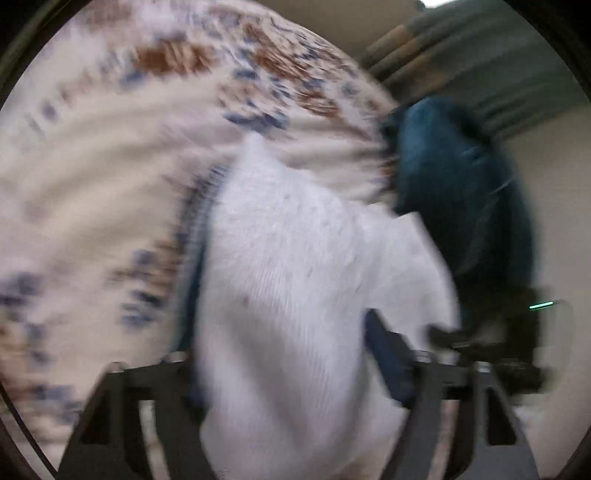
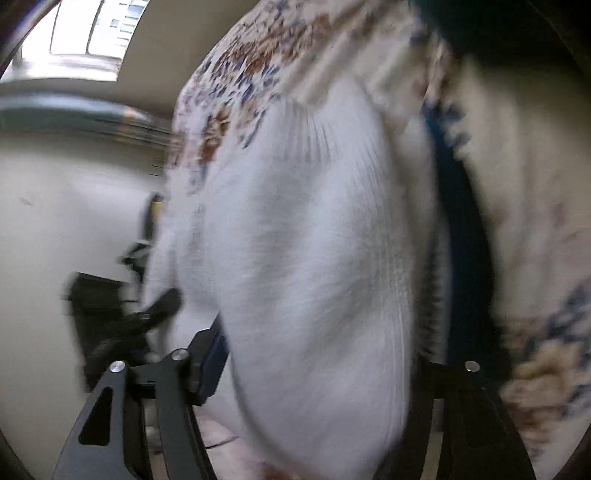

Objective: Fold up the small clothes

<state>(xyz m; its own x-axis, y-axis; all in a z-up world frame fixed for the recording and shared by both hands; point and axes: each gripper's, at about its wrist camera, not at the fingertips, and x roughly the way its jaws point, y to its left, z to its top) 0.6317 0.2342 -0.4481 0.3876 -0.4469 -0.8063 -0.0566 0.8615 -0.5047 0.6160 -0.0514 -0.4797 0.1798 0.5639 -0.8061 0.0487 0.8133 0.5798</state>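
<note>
A white ribbed garment (image 1: 288, 280) fills the middle of the left wrist view and hangs between the fingers of my left gripper (image 1: 291, 369), which is shut on it. The same white garment (image 2: 306, 258) fills the right wrist view, held between the fingers of my right gripper (image 2: 321, 362), which is shut on it. Both views are blurred by motion. The fingertips are hidden by the cloth.
A cream cloth with brown and blue flowers (image 1: 110, 166) lies behind the garment; it also shows in the right wrist view (image 2: 535, 221). A dark blue garment (image 1: 461, 184) lies at the right. The other gripper (image 1: 498, 350) shows at the right edge. A window (image 2: 85, 29) is at the upper left.
</note>
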